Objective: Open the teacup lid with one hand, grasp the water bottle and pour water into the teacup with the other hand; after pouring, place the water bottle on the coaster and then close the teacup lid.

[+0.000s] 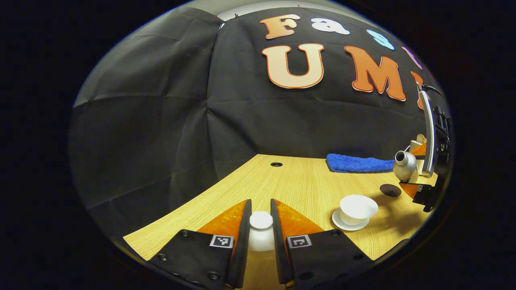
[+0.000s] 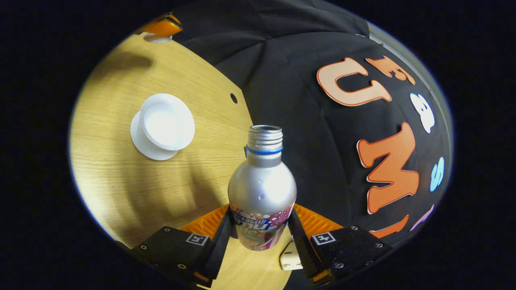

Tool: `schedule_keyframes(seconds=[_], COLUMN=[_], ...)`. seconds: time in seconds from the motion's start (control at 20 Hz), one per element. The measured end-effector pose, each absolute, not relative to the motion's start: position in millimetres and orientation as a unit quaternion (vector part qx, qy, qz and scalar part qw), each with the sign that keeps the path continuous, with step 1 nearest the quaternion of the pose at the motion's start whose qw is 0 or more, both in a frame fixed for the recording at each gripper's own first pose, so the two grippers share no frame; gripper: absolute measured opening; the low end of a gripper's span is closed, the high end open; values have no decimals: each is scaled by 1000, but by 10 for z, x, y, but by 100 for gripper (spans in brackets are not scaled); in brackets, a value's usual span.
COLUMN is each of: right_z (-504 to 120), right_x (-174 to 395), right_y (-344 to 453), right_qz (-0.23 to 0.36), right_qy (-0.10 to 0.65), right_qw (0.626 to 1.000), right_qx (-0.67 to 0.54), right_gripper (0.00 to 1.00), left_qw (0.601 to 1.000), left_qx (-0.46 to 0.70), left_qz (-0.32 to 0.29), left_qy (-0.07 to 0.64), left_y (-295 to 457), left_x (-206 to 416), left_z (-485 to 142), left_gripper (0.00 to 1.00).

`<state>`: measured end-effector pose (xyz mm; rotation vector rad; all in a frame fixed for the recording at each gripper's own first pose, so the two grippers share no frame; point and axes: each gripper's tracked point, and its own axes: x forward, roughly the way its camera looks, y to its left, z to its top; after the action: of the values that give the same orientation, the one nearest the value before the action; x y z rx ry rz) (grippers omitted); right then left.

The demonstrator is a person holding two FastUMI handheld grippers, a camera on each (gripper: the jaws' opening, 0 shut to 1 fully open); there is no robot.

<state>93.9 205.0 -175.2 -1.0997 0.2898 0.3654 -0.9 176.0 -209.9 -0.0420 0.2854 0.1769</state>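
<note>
Your left gripper (image 1: 261, 225) was closed on the white teacup lid (image 1: 261, 229), both fingers pressed to its sides, above the wooden table (image 1: 290, 181). Ahead of these fingers and to their right stood the open teacup (image 1: 358, 208) on its saucer (image 1: 347, 224); you could not tell if it contained water. Your right gripper (image 2: 260, 233) was closed on the uncapped water bottle (image 2: 262, 189), with the teacup beyond its left finger. Past the teacup, the dark coaster (image 1: 390, 190) lay near a blue towel (image 1: 358, 164).
</note>
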Motion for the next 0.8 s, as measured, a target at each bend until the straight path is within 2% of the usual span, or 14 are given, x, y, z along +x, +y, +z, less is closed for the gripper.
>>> schedule_keyframes(seconds=[0.4,0.45,0.5,0.8], right_z=[-1635,-1635,-1632,-1547], right_x=[1005,1003,1000,926], right_y=[2099,2105,2110,2194], right_qz=[189,191,194,196], right_qy=[96,94,94,60], right_qw=[776,772,769,735], right_qx=[-594,-599,-602,-646], right_gripper=[78,78,78,78], left_qw=[985,985,985,984], left_qx=[-22,-23,-24,-28], left_qz=[94,94,93,94], left_qy=[143,145,146,148], left_y=[1829,1829,1831,1853], left_x=[-49,-52,-61,-67], left_z=[-2136,-2154,-2161,-2193], left_gripper=[34,30,34,34])
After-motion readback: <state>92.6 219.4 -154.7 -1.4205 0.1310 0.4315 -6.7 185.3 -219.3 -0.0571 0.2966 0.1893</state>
